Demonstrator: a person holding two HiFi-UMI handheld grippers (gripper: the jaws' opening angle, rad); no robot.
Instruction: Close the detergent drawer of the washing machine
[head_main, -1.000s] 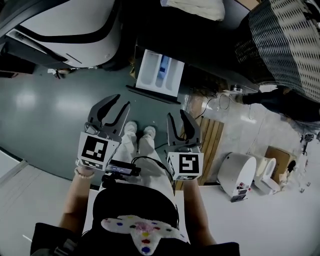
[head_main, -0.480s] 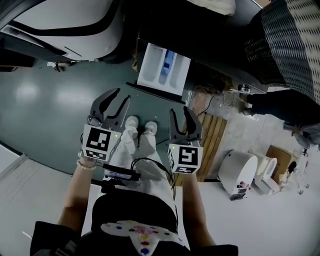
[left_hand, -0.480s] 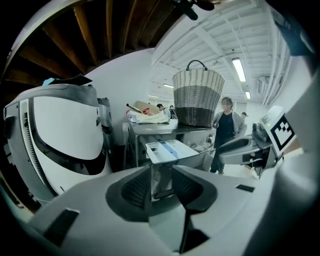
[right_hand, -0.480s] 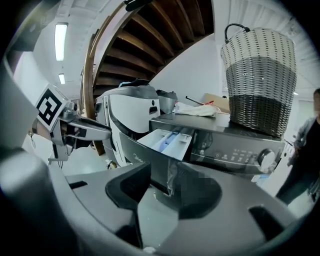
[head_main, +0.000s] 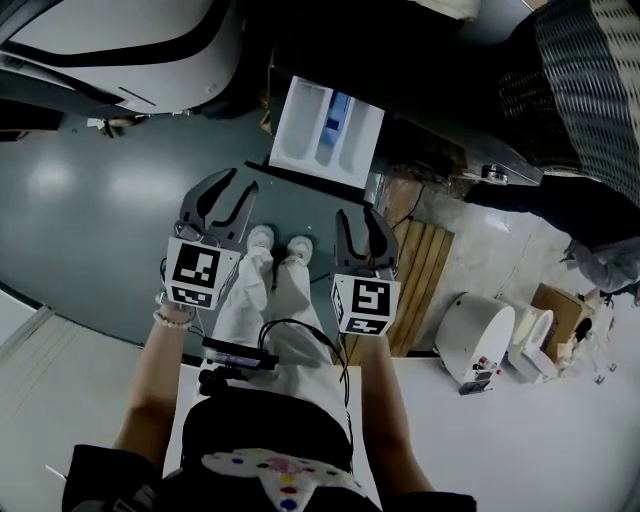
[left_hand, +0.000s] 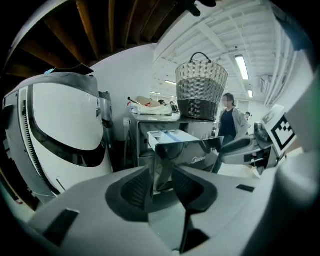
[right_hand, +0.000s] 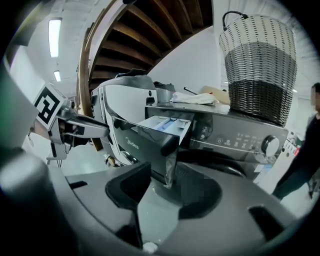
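The detergent drawer (head_main: 328, 135) stands pulled out of the front of the washing machine (right_hand: 235, 135), ahead of both sets of fingers and touching neither. Its white tray is split into long compartments side by side, with a blue insert (head_main: 335, 118) in the middle one. Whether any powder or liquid lies in them cannot be told.

The left gripper (head_main: 238, 185) has just been opening its jaws, and they are spread wide and released. In the left gripper view the drawer's glossy dark face (left_hand: 185, 145) shows through the gap beyond the fingertips, but nothing sits between the pads. The right gripper (head_main: 357, 215) has likewise just been opening. Its jaws are apart and empty, with the drawer's near corner (right_hand: 160, 130) showing past the tips.

Above and beyond the right fingers, a wicker basket (right_hand: 257, 65) stands on top of the machine (its inside is hidden from every view), and a white cloth (right_hand: 192, 97) lies beside it.
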